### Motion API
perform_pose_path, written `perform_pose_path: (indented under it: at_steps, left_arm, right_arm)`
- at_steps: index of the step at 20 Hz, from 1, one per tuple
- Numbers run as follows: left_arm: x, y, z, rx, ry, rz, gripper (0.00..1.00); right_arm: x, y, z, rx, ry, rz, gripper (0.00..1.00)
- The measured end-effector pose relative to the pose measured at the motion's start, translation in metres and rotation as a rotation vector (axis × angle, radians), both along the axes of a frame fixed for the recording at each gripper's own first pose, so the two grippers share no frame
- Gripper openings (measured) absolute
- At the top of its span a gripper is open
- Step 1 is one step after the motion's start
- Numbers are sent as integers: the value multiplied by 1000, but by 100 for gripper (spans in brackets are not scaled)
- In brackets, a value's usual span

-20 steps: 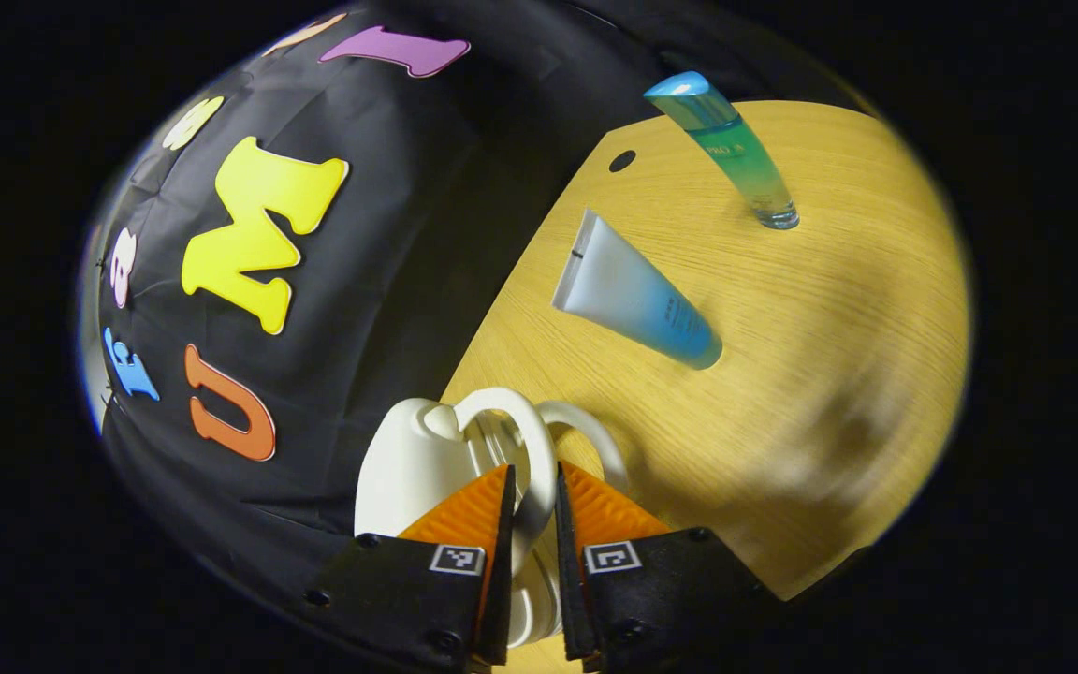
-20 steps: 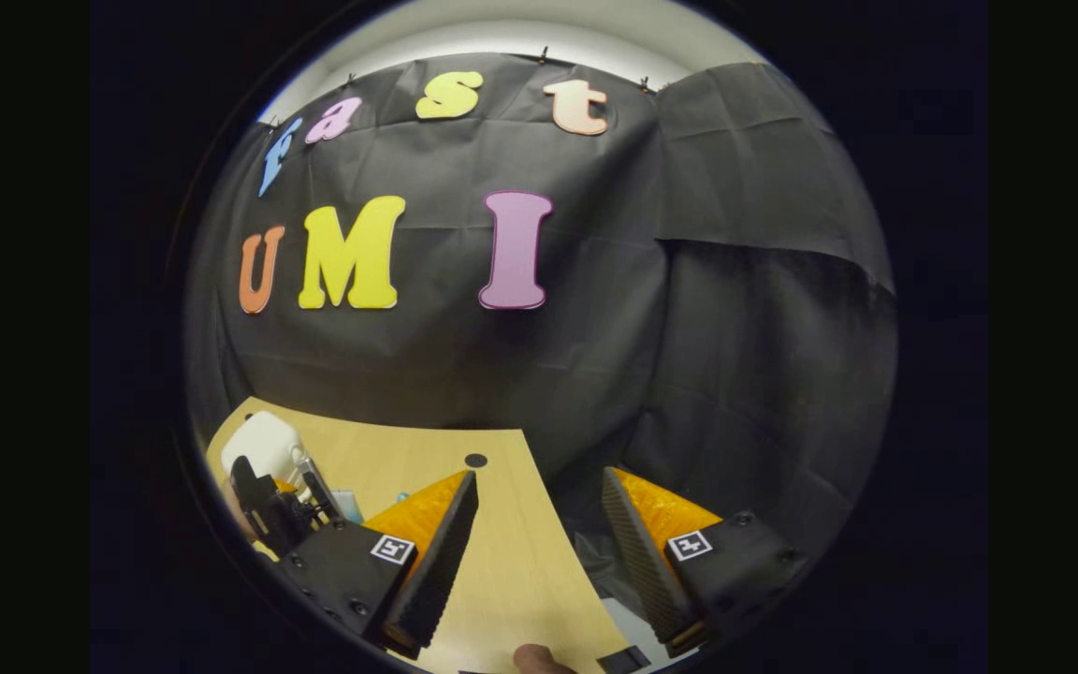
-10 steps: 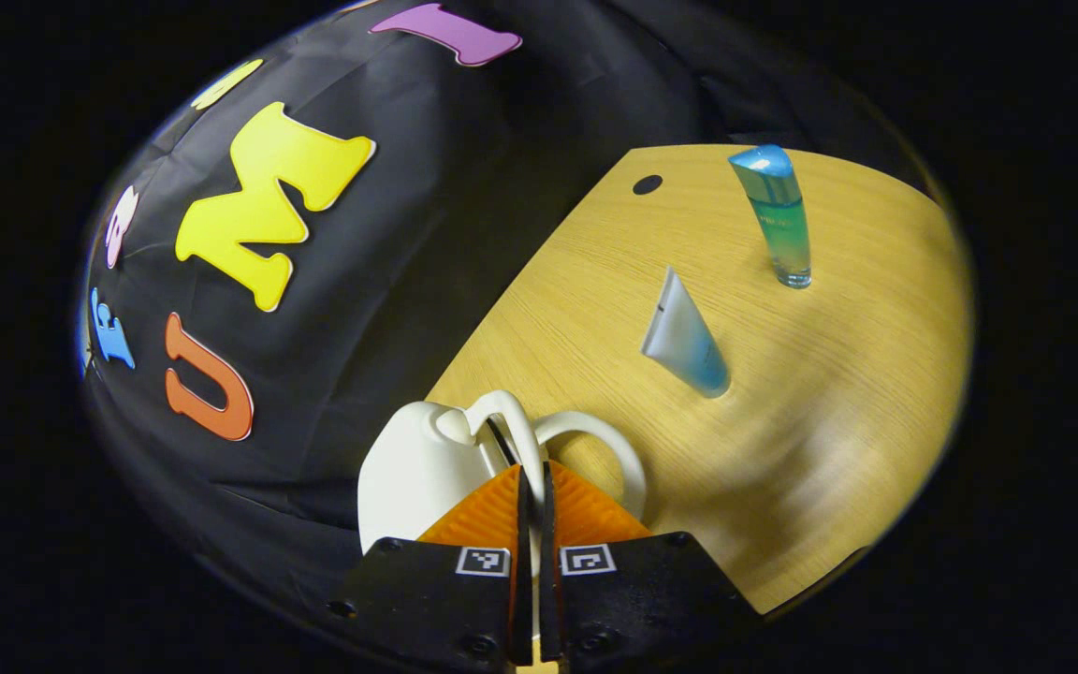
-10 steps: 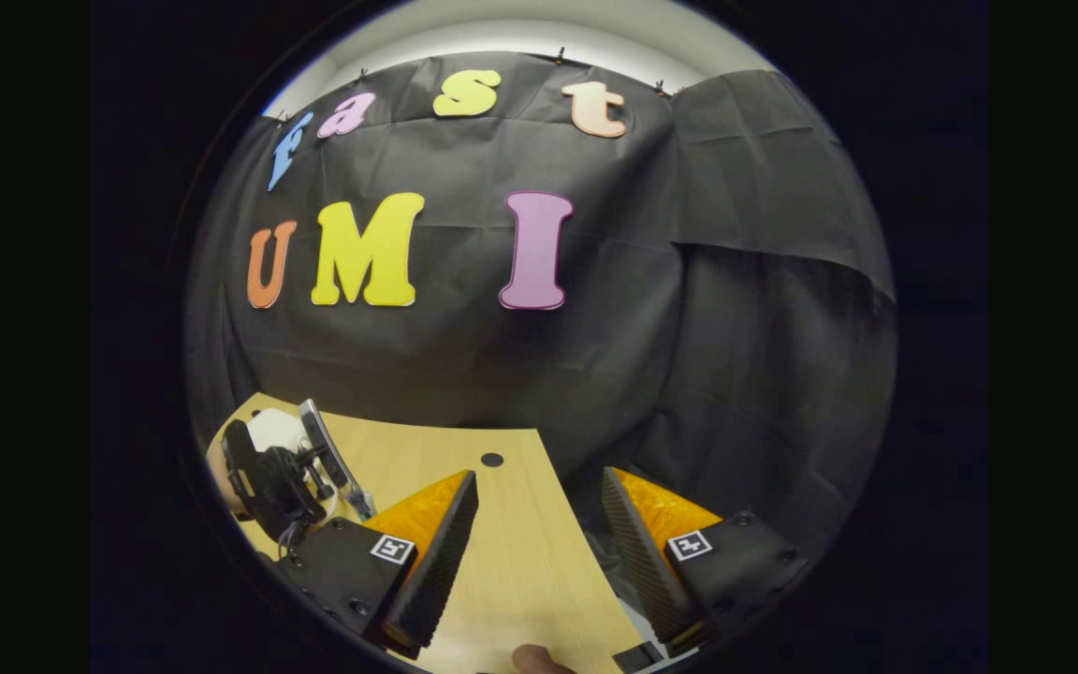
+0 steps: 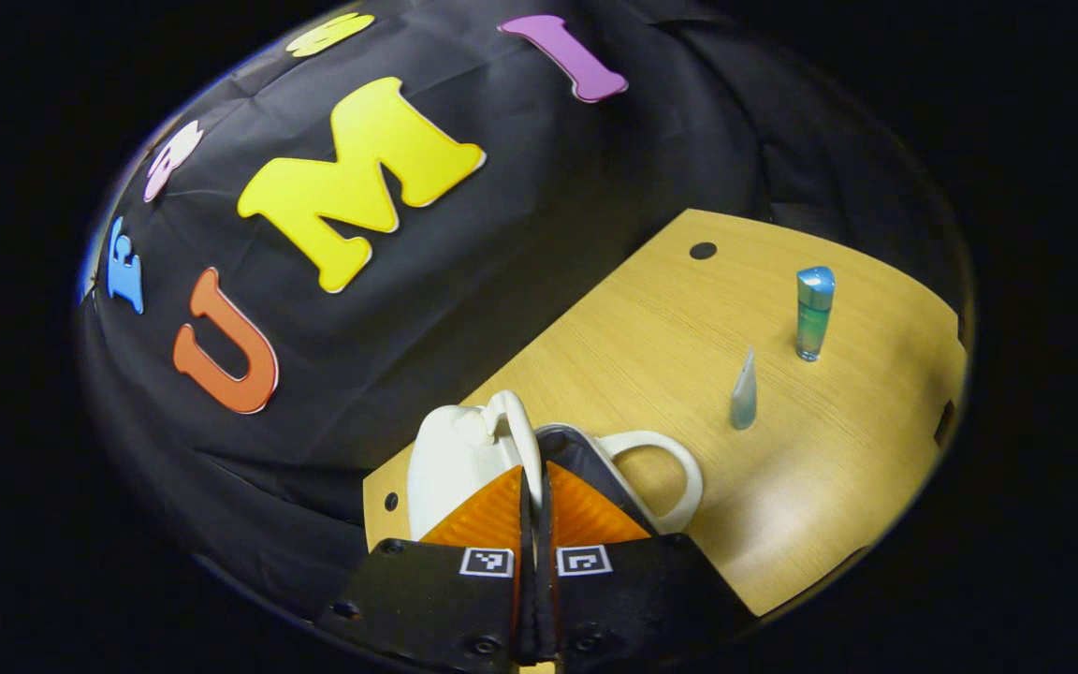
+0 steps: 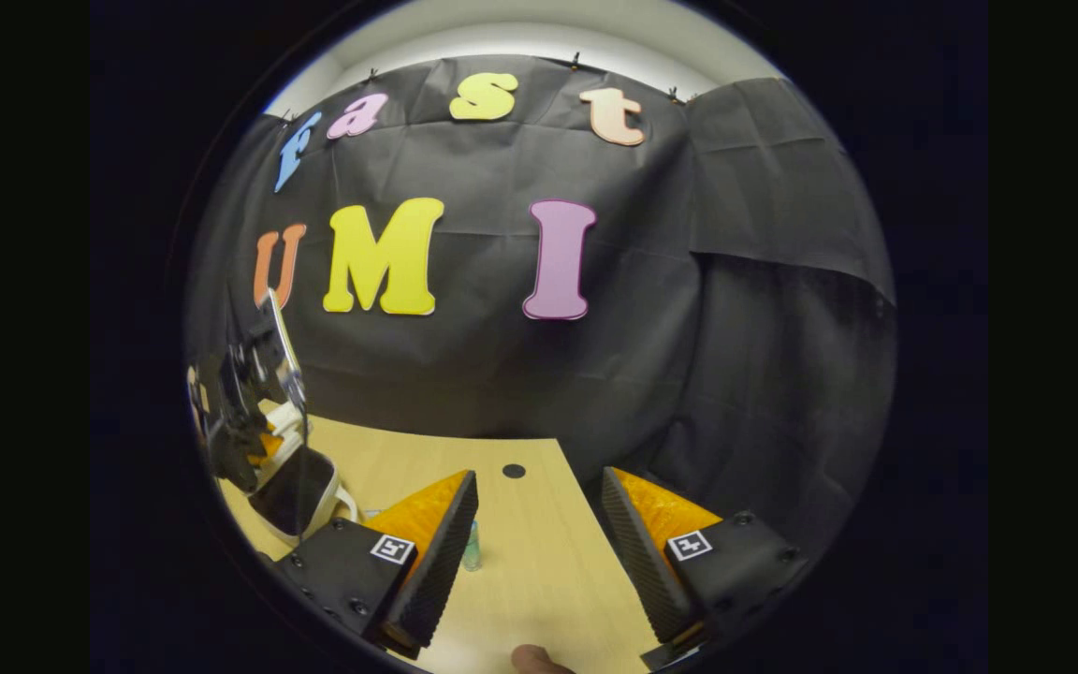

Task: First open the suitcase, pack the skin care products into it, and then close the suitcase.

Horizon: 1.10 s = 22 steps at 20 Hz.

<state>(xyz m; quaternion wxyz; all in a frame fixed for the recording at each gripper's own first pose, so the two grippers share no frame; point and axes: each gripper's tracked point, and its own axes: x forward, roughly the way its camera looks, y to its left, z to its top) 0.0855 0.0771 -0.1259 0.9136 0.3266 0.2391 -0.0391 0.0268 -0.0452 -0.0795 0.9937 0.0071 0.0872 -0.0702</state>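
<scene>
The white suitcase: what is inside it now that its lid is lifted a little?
In the suitcase, a dark lining shows through the gap in both views. The left gripper, fingers shut on the lid's handle, covers the rest. Both tubes stand outside on the table.

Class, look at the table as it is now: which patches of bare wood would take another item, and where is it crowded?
Bare wood on the table runs from the suitcase to the far hole, and nearer, below the tube and bottle. It is tight between those two and around the left gripper.
</scene>
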Motion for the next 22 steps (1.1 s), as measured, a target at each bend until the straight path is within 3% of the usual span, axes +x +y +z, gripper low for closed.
perform_pose_path:
  at_steps: [4, 9, 14, 22]
  left_arm:
    - [-3, 59, 41, -95, -34, 71, 3]
    - [-3, 150, 72, -111, -69, 144, 2]
    - [-4, 257, 54, -65, -28, 237, 3]
    - [4, 356, -25, -160, 110, 359, 3]
  right_arm:
    - [16, 19, 2, -4, 4, -4, 80]
    - [30, 61, 1, -24, 7, 1, 81]
    - [37, 105, 6, -60, 4, 35, 80]
    - [44, 127, 0, -79, 30, 31, 80]
